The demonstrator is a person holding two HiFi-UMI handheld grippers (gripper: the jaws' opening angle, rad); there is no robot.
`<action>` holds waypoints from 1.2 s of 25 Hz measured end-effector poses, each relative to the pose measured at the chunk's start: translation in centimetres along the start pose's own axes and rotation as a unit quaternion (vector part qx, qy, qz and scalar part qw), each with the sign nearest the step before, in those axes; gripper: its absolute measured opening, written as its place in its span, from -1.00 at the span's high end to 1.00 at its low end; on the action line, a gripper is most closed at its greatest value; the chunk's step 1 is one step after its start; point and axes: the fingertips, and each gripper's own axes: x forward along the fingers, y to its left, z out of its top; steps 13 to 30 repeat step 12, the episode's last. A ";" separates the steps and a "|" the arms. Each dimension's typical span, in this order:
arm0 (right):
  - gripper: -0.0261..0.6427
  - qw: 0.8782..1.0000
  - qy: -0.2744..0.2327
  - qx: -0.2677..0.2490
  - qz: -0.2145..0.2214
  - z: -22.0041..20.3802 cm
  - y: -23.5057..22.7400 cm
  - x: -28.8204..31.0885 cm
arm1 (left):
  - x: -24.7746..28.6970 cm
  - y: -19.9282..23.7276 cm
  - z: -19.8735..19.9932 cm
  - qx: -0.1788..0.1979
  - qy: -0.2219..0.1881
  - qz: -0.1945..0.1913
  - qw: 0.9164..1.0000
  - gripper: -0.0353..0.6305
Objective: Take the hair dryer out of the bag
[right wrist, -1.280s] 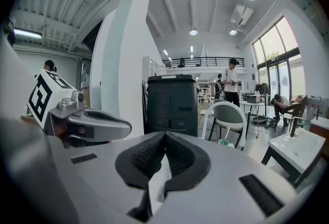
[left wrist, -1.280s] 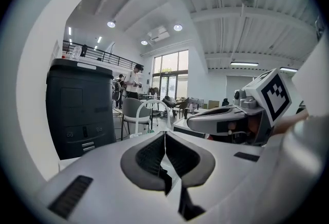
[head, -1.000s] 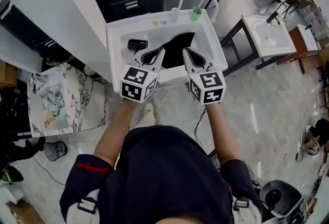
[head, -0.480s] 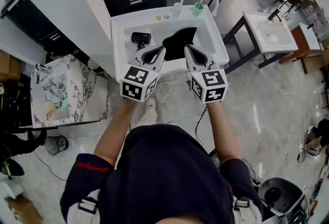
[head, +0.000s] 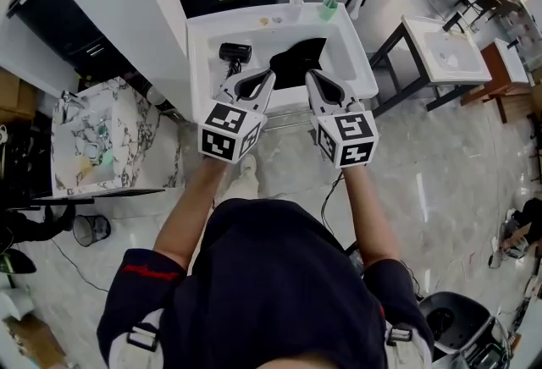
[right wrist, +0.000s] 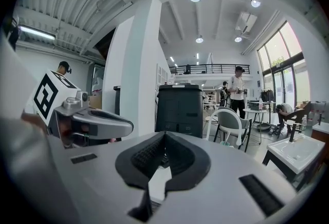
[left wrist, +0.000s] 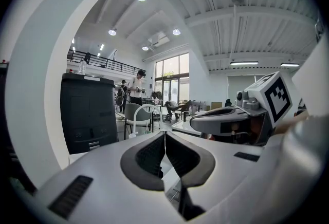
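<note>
Person stands at a white table [head: 254,33], a tool in each hand, both held out side by side over its near edge; left tool [head: 268,74] closed, pads meeting at the tips with nothing between them, as the left gripper view shows; right tool [head: 310,74] likewise closed and empty in the right gripper view; both point nearly level across the room rather than down at the table. Black bag [head: 298,63] lies flat on the table straight ahead of the two tips, its near edge just past them in the head view; contact not discernible, probably none. Hair dryer [head: 235,52], small and dark, lies on bare table to the left of the bag and apart from it; judged already outside the bag, so the task looks done or close to it. Key relation: dryer sits ahead of and to the left of the left tool's tip, on that tool's side, with the bag between it and the right tool; the left hand is plainly the nearer. Dryer's body seems to run crosswise, left to right in the head view, a shorter part toward the person; too small to settle. Any reach for it would likely call for the left tool to open and tip downward first.
</note>
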 end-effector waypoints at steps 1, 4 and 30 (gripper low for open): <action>0.82 1.000 0.000 -0.001 0.000 0.0 0.1 -0.2 | -0.1 -0.1 -0.1 -0.001 0.000 0.000 1.000 0.84; 0.82 1.000 -0.001 -0.002 0.002 -0.2 0.4 -0.6 | -0.5 -0.5 -0.3 -0.002 -0.002 0.002 1.000 0.84; 0.82 1.000 -0.001 -0.001 0.008 -0.6 0.7 -1.5 | -1.0 -1.4 -0.4 0.001 -0.001 0.005 1.000 0.84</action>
